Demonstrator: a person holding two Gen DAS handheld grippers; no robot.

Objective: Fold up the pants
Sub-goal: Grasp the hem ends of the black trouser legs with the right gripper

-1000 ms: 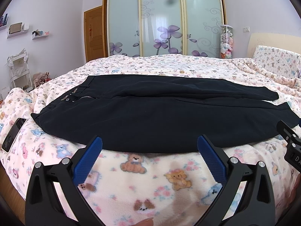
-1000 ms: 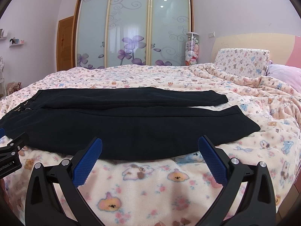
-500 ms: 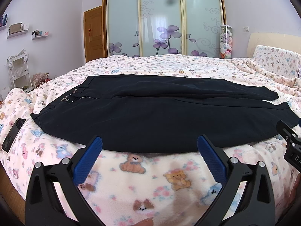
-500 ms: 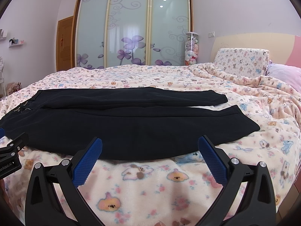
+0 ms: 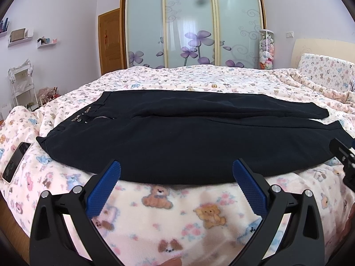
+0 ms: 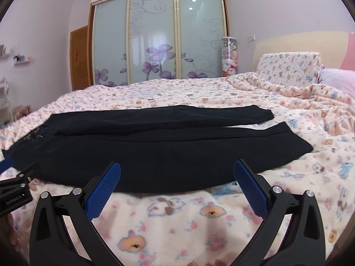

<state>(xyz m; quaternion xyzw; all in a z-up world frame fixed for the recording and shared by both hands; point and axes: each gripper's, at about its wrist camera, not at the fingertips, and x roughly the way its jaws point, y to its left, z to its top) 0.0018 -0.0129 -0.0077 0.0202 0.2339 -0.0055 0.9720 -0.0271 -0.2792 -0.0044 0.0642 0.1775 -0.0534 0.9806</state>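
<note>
Pants point(image 5: 188, 137), black, lie spread flat across the bed point(image 5: 199, 82), lengthwise along its near edge, on a pink blanket point(image 5: 177, 217) printed with teddy bears. The waistband point(image 5: 88, 115), with its metal buttons and an open zipper, points toward the bed's left side; the two leg hems point(image 6: 288, 133) reach toward the right side, where a pillow point(image 6: 288, 71) in the same bear print leans at the headboard point(image 6: 299, 42). The far leg lies partly folded over itself and ends a little short of the near leg, with a narrow strip of blanket showing between the two hems.

The left gripper point(image 5: 176, 177) hangs just above the blanket at the near edge of the bed, its blue-padded fingers point(image 5: 104, 190) spread wide apart and holding nothing; the fingertips line up with the near border of the pants. The right gripper point(image 6: 177, 177) hangs the same way further toward the hems, its fingers point(image 6: 250, 188) also wide apart and empty.

A phone point(image 5: 15, 161) lies face up on the blanket near the bed's left edge, beside the waistband. Behind the bed stands a wardrobe point(image 5: 193, 22) with frosted sliding doors bearing purple flowers, and next to it a tall clear tube of plush toys point(image 5: 266, 51).
</note>
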